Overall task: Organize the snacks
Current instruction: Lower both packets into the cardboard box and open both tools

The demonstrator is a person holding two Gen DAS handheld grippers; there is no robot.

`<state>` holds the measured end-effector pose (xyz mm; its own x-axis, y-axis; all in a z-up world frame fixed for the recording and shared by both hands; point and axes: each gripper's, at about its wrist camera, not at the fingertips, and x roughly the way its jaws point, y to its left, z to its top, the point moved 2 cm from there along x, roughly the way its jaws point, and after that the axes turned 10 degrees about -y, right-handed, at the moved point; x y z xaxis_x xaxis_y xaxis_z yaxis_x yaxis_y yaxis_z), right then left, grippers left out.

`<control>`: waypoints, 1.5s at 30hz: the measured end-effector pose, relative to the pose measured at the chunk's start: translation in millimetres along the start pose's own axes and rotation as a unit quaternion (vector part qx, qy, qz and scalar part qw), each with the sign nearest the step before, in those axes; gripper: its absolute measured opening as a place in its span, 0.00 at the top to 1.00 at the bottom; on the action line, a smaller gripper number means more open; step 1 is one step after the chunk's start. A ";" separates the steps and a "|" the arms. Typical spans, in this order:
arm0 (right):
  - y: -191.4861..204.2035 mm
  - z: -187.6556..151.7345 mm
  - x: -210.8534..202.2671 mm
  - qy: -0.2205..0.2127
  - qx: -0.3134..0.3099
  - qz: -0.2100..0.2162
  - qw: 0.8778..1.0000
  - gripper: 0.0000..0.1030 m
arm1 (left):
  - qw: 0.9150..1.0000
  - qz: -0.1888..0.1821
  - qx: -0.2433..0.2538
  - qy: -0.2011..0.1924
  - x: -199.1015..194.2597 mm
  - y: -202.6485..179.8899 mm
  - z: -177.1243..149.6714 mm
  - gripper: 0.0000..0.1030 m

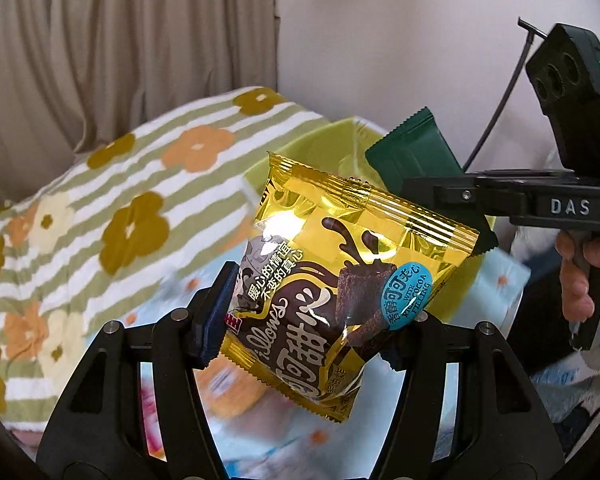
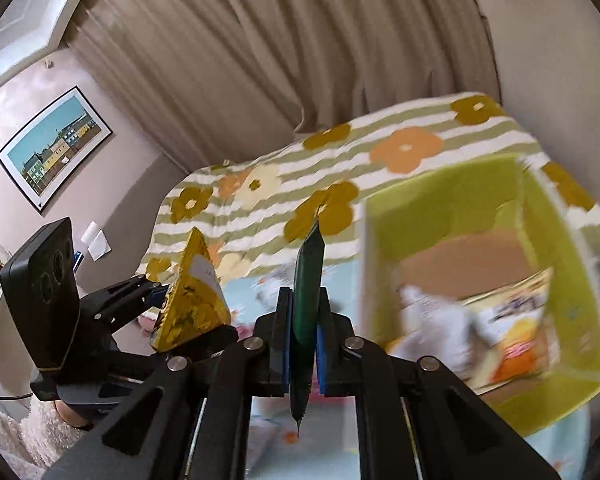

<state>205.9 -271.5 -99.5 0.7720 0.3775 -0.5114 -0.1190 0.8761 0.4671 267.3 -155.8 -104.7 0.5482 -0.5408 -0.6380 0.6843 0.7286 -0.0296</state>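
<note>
A gold foil cocoa snack packet hangs between the fingers of my left gripper, which is shut on it. The right wrist view shows the same gold packet in the left gripper, off to the left. My right gripper is shut on a flat dark green packet, seen edge-on between the blue pads. In the left wrist view the green packet and the right gripper are at the upper right. Both packets hover near a lime-green box, whose wall shows behind them.
The box holds a blurred orange-and-white snack bag. It sits on a pale blue sheet beside a striped floral blanket. Beige curtains hang behind. A person's hand grips the right handle. A framed picture hangs on the left wall.
</note>
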 end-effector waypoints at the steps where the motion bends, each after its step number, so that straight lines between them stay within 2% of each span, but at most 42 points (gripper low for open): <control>1: -12.2 6.3 -4.4 -0.002 -0.004 -0.003 1.000 0.91 | 1.000 0.001 -0.004 0.001 12.0 -10.0 7.9 0.45; 9: -96.5 35.6 -11.7 0.017 -0.006 -0.010 1.000 0.91 | 0.998 0.022 -0.048 0.032 100.1 -53.1 42.2 0.45; 13: -124.1 41.6 -4.4 0.030 0.001 -0.009 1.000 0.91 | 0.995 0.032 -0.076 0.062 141.5 -57.3 49.2 0.45; 18: -145.2 39.6 6.8 0.042 0.014 -0.011 0.999 0.91 | 0.989 0.058 -0.087 0.106 180.7 -50.9 48.5 0.42; 19: -148.7 38.1 9.5 0.045 0.019 -0.011 0.999 0.91 | 0.987 0.065 -0.087 0.120 187.5 -50.6 46.7 0.36; 20: -151.9 38.7 11.2 0.045 0.022 -0.011 0.999 0.91 | 0.986 0.068 -0.087 0.127 191.1 -50.1 44.8 0.20; 22: -157.1 36.9 14.4 0.049 0.031 -0.013 0.998 0.91 | 0.986 0.069 -0.088 0.126 192.5 -47.6 42.4 0.00; 25: -164.9 35.9 20.5 0.057 0.036 -0.012 0.998 0.91 | 0.985 0.067 -0.091 0.130 187.8 -44.3 37.6 0.00; 32: -162.0 36.6 30.6 0.069 0.027 -0.016 0.997 0.91 | 0.983 0.101 -0.097 0.123 156.8 -35.4 21.8 0.00; 36: -158.9 35.0 45.2 0.094 0.008 -0.034 0.995 0.91 | 0.981 0.102 -0.126 0.110 137.5 -28.9 16.0 0.00; 38: -157.8 31.2 52.0 0.111 -0.004 -0.054 0.992 0.90 | 0.979 0.114 -0.131 0.106 128.3 -25.9 14.3 0.00; 40: -157.0 26.1 54.1 0.120 -0.012 -0.058 0.991 0.68 | 0.978 0.124 -0.134 0.101 117.9 -23.6 10.9 0.00; 41: -157.0 23.8 53.2 0.118 -0.013 -0.056 0.991 0.27 | 0.977 0.128 -0.137 0.100 113.0 -22.3 9.0 0.00; 42: -156.8 21.1 50.9 0.110 -0.014 -0.051 0.992 0.01 | 0.976 0.131 -0.140 0.099 109.1 -21.2 7.1 0.00; 45: -158.1 16.2 48.6 0.102 -0.012 -0.044 0.994 0.00 | 0.974 0.138 -0.153 0.097 97.6 -17.9 0.3 0.00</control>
<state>272.3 -396.5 -186.6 0.6371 0.3496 -0.6869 -0.0736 0.9147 0.3973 308.7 -221.8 -166.2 0.5701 -0.2382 -0.7863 0.3315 0.9424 -0.0452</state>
